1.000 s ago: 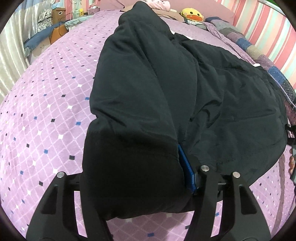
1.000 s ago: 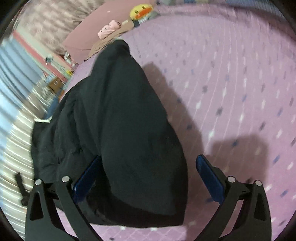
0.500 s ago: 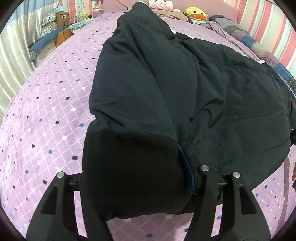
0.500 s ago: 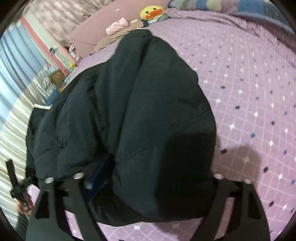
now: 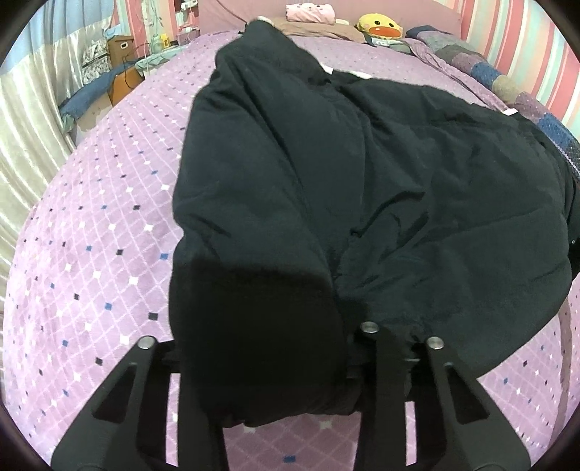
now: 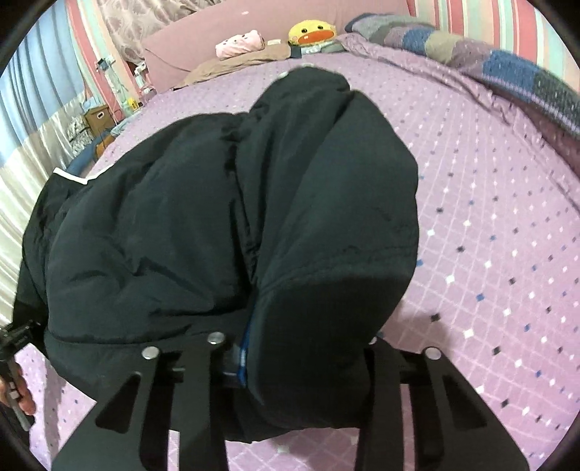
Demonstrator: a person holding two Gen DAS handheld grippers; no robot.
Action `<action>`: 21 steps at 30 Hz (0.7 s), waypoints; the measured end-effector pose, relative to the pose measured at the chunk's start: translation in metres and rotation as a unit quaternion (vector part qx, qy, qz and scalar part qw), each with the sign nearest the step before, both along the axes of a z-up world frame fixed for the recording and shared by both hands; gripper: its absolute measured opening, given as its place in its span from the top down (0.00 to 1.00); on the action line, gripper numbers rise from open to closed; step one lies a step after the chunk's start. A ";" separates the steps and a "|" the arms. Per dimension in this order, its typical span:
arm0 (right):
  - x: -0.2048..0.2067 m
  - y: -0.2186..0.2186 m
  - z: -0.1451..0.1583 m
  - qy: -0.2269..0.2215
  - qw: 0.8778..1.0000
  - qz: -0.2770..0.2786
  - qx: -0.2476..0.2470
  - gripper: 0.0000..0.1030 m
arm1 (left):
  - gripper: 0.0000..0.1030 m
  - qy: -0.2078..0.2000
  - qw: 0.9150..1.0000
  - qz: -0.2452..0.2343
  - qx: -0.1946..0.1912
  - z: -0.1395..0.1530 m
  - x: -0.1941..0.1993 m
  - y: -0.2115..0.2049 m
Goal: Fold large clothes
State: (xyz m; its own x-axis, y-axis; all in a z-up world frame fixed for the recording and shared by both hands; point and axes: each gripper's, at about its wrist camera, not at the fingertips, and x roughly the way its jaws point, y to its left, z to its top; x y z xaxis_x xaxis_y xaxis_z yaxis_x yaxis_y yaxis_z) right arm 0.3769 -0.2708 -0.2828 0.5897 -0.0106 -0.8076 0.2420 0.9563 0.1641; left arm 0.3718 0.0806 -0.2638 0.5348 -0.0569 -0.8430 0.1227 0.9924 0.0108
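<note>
Both jaws have just been closing and now clamp the black padded jacket [image 5: 362, 188]: left gripper [image 5: 268, 362] and right gripper [image 6: 304, 347], lower centre of each frame. Purple diamond-patterned bedspread [image 5: 90, 253] fills the frame; yellow duck plush [image 5: 378, 26] top right, cardboard box [image 5: 121, 46] upper left

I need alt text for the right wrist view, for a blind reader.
The right gripper is shut on a sleeve end of a puffy black jacket lying on a purple diamond-patterned bedspread. A yellow duck plush toy sits beyond.

Matt black padded cloth jacket [image 5: 362, 181]; soft purple fabric bedspread [image 5: 90, 253]; matt plastic grippers w/ metal screws.
</note>
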 end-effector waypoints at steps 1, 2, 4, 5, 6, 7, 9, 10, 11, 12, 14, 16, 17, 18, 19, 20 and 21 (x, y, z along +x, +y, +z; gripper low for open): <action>-0.003 -0.006 0.002 -0.004 1.000 0.000 -0.004 0.73 | 0.72 -0.003 1.000 0.001 0.001 0.004 -0.002 0.000; -0.005 -0.003 0.010 -0.013 1.000 -0.001 -0.010 0.74 | 0.73 -0.008 1.000 0.002 0.004 0.010 -0.005 -0.001; -0.013 0.001 0.025 -0.033 0.999 0.002 -0.014 0.76 | 0.75 -0.016 1.000 0.005 0.010 0.020 -0.010 -0.003; -0.019 0.004 0.037 -0.046 0.999 0.005 -0.021 0.76 | 0.76 -0.025 1.000 0.005 0.015 0.030 -0.015 -0.006; -0.020 0.001 0.046 -0.056 0.998 0.010 -0.028 0.77 | 0.77 -0.033 0.999 0.004 0.017 0.038 -0.021 -0.008; -0.024 0.004 0.056 -0.065 0.997 0.015 -0.036 0.77 | 0.78 -0.039 0.999 0.004 0.018 0.045 -0.027 -0.011; -0.041 0.015 0.080 -0.089 0.994 0.029 -0.059 0.78 | 0.78 -0.056 0.998 0.003 0.020 0.063 -0.044 -0.016; -0.050 0.020 0.091 -0.100 0.992 0.035 -0.075 0.78 | 0.79 -0.064 0.998 0.004 0.022 0.070 -0.054 -0.018; -0.064 0.026 0.102 -0.114 0.988 0.040 -0.094 0.78 | 0.79 -0.076 0.997 0.006 0.020 0.079 -0.070 -0.019; -0.076 0.029 0.110 -0.124 0.986 0.042 -0.105 0.78 | 0.79 -0.085 0.996 0.007 0.019 0.085 -0.082 -0.019; -0.115 0.033 0.126 -0.149 0.980 0.043 -0.122 0.79 | 0.79 -0.106 0.994 0.011 0.015 0.099 -0.120 -0.021; -0.147 0.036 0.131 -0.157 0.976 0.046 -0.142 0.79 | 0.79 -0.119 0.993 0.012 0.015 0.106 -0.159 -0.023; -0.164 0.035 0.132 -0.158 0.976 0.046 -0.145 0.79 | 0.79 -0.120 0.993 0.012 0.011 0.107 -0.176 -0.023; -0.179 0.033 0.131 -0.152 0.977 0.047 -0.144 0.79 | 0.78 -0.116 0.993 0.010 0.008 0.106 -0.189 -0.023; -0.193 0.029 0.127 -0.144 0.978 0.048 -0.141 0.79 | 0.78 -0.111 0.994 0.009 0.005 0.103 -0.198 -0.022; -0.203 0.021 0.122 -0.131 0.981 0.048 -0.134 0.78 | 0.77 -0.097 0.995 0.009 -0.001 0.093 -0.209 -0.020; -0.213 0.010 0.109 -0.109 0.986 0.047 -0.118 0.78 | 0.75 -0.080 0.997 0.008 -0.009 0.082 -0.214 -0.017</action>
State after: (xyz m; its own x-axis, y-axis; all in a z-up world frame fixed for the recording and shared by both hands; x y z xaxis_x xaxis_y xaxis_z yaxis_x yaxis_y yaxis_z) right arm 0.1643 -0.2609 -0.1737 0.7569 -0.1199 -0.6424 0.1334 0.9907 -0.0277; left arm 0.1575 0.0639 -0.1821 0.6633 -0.0618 -0.7458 0.1053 0.9944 0.0113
